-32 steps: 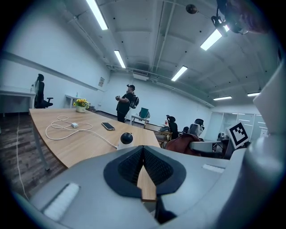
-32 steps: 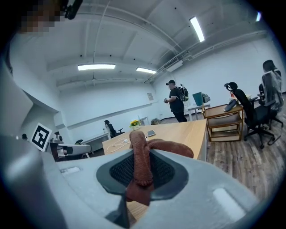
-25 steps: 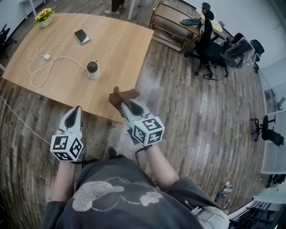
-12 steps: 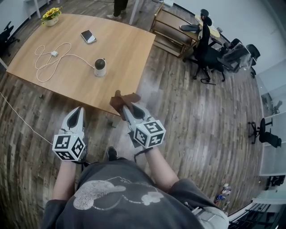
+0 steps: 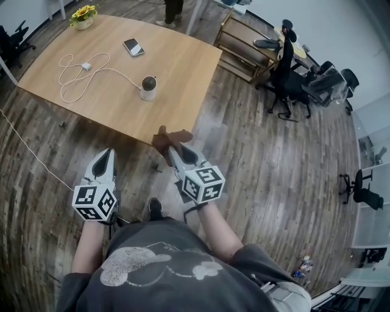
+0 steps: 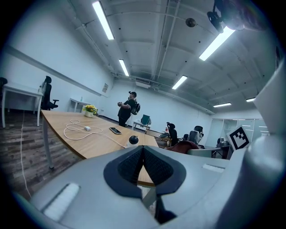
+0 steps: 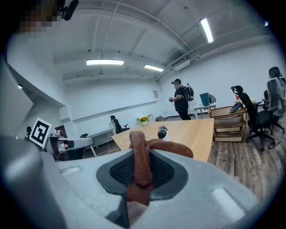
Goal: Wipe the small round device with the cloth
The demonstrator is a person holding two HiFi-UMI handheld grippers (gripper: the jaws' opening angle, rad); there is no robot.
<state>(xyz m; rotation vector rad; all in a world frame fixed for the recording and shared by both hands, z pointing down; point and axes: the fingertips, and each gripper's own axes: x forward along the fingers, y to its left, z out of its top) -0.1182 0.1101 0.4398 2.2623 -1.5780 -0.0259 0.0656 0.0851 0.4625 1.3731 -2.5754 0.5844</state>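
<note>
The small round device [image 5: 148, 87], dark on top with a white base, stands on the wooden table [image 5: 177, 67], a white cable running from it. It shows also in the left gripper view [image 6: 133, 140] and the right gripper view [image 7: 162, 132]. My right gripper [image 5: 172, 148] is shut on a brown cloth [image 5: 168, 138], whose folds stick out over the jaws [image 7: 142, 156]. It hovers at the table's near edge, well short of the device. My left gripper [image 5: 107, 152] is shut and empty, out over the floor to the left of the table's near edge.
On the table lie a coiled white cable with an adapter [image 5: 85, 66], a phone [image 5: 133, 47] and a pot of yellow flowers [image 5: 83, 15]. A person [image 6: 128, 109] stands beyond the table. Office chairs [image 5: 286, 67] and a low wooden shelf [image 5: 244, 52] stand at the right.
Both grippers and the person have drawn back a little from the table; the table and device now lie farther up and right in the head view. The cloth stays gripped.
</note>
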